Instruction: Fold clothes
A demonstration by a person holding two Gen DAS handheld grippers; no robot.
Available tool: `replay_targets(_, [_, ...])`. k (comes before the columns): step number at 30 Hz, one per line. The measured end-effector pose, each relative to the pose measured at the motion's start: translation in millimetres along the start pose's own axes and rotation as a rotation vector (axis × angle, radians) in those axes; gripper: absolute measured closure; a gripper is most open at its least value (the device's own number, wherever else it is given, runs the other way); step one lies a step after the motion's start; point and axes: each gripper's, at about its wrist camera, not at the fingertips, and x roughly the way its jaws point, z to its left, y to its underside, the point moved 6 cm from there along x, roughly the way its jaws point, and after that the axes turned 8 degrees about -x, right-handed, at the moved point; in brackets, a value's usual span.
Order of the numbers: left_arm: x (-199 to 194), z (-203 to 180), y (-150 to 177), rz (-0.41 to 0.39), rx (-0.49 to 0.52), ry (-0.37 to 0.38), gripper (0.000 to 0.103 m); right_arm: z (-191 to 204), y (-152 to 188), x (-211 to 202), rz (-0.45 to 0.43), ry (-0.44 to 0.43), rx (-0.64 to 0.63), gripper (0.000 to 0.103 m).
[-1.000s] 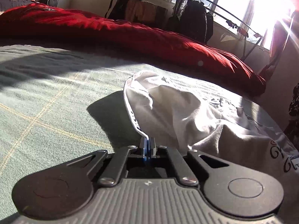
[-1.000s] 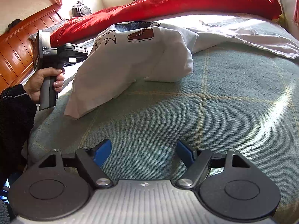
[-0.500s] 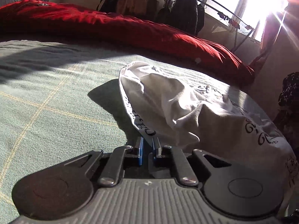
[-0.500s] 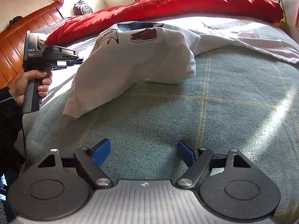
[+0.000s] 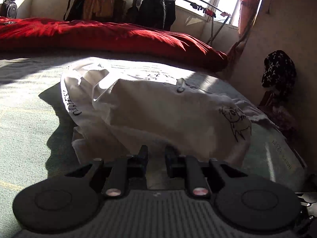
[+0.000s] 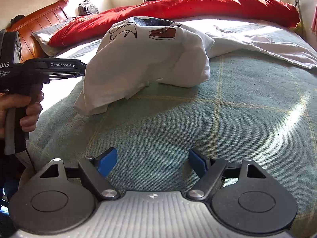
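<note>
I have let go of the white shirt [image 5: 158,115], and it lies heaped on the green bedspread [image 6: 227,123].

A second ago my left gripper [image 5: 156,158] pinched its hem; now those jaws are opening, nothing between them, the folded-over cloth just ahead. My right gripper [image 6: 152,162] hangs spread wide over bare bedspread as before. A red duvet [image 6: 208,4] lies beyond, a clothes rack [image 5: 198,10] by the window.
</note>
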Motion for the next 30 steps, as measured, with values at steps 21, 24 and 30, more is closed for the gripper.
replay_targets(21, [-19.8, 29.8, 23.8, -0.092, 0.252, -0.291, 0.038, -2.3, 5.8, -3.1, -0.013, -0.005, 0.015, 0.015])
replay_targets(24, [-6.8, 17.7, 31.7, -0.077, 0.419, -0.318, 0.036, -4.1, 6.2, -4.1, -0.016, -0.014, 0.026, 0.015])
replay_targets(30, [24.5, 3.8, 35.0, -0.072, 0.68, -0.381, 0.036, -7.4, 5.2, -2.4, -0.016, -0.021, 0.043, 0.015])
